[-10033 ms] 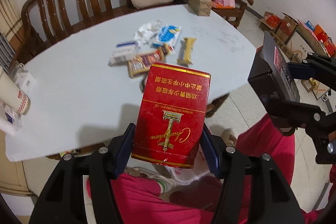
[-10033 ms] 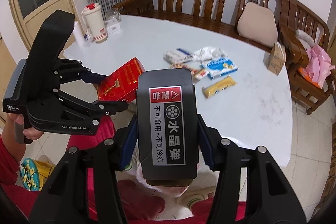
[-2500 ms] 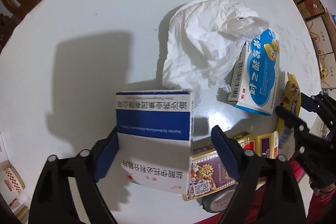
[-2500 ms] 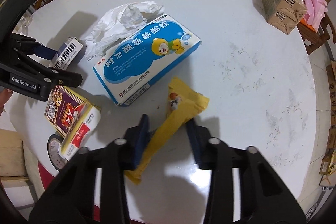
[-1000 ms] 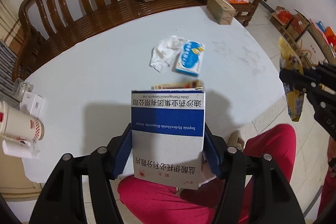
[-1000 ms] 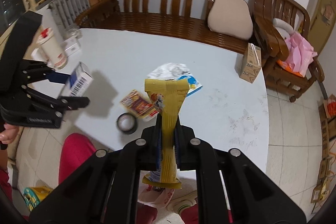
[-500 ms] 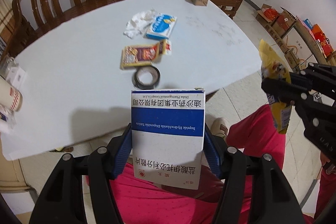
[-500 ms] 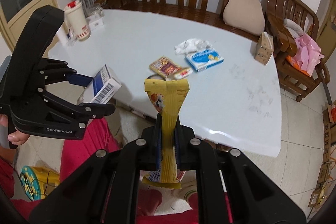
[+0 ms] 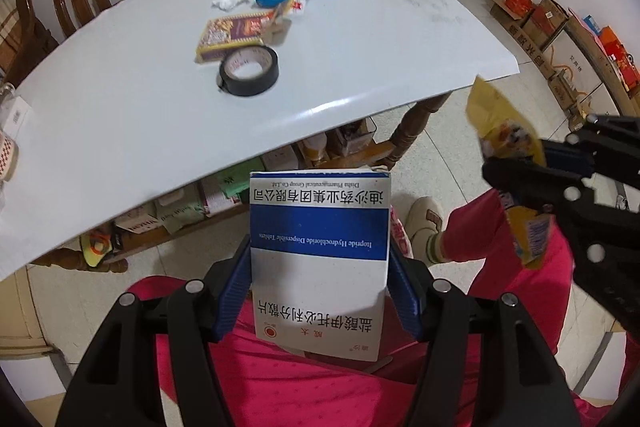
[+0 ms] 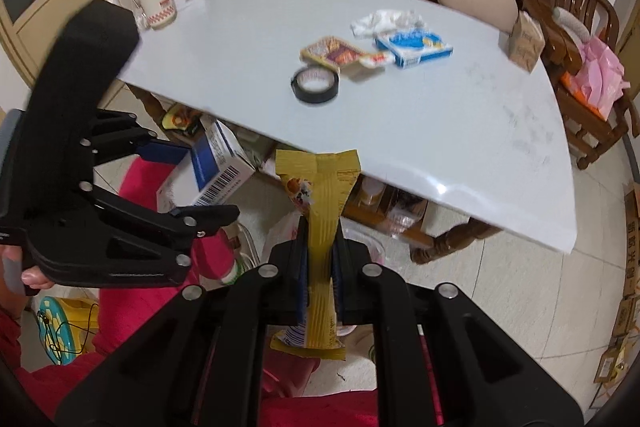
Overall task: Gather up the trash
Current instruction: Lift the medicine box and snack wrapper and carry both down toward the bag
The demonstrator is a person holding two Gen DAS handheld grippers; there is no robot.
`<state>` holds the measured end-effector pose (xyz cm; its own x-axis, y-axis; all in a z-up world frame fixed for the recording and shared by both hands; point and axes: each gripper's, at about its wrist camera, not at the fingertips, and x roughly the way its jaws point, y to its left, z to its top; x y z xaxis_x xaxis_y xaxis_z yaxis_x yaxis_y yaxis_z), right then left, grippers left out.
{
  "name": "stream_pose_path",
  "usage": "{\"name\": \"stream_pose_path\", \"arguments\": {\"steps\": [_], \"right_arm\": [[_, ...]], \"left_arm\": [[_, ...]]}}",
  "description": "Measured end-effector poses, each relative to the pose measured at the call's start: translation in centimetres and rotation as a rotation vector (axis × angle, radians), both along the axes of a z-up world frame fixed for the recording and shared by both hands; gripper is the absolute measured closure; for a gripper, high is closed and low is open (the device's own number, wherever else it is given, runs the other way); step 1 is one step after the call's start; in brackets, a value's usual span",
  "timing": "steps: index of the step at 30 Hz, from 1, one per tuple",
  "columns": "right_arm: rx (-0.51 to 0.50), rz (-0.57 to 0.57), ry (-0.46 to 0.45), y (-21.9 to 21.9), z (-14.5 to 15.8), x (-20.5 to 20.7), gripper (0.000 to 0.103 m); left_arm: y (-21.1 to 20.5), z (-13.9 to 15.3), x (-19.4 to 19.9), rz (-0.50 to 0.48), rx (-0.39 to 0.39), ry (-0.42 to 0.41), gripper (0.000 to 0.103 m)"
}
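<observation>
While both grippers are held off the near edge of the white oval table (image 9: 360, 39), a blue-and-white cardboard medicine box (image 9: 319, 259) is clamped by the left gripper (image 9: 320, 291), and a flat yellow snack wrapper (image 10: 320, 247) is pinched in the fully closed right gripper (image 10: 320, 291), above pink-clad legs (image 9: 280, 379).

Your left gripper (image 9: 320, 267) points steeply down over your lap, its blue pads pressed against the two sides of a blue-and-white medicine box (image 9: 320, 259). Your right gripper (image 10: 320, 267) also tilts steeply down, its jaws squeezed almost together on a flat yellow snack wrapper (image 10: 318, 227). The two tools sit side by side, near each other but apart. Your left hand (image 10: 28, 273) wraps the left tool's handle, fingertips showing at its near end.
</observation>
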<state>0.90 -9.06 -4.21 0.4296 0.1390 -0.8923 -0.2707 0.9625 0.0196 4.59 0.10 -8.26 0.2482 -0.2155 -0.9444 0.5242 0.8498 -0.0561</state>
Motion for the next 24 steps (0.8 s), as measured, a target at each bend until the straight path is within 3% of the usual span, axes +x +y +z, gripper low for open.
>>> {"name": "stream_pose_path", "arguments": {"steps": [6, 11, 24], "right_arm": [[-0.022, -0.025, 0.017, -0.2, -3.1, -0.5, 0.092], [-0.042, -0.029, 0.039, -0.1, -5.8, -0.7, 0.092], [-0.032, -0.067, 0.133, -1.1, -13.3, 1.1, 0.092]], "left_arm": [[0.2, -2.7, -0.1, 0.019, -0.007, 0.025, 0.042], [-0.1, -5.8, -0.1, 0.014, 0.036, 0.054, 0.042], [-1.1, -15.1, 1.5, 0.04, 0.085, 0.201, 0.042]]}}
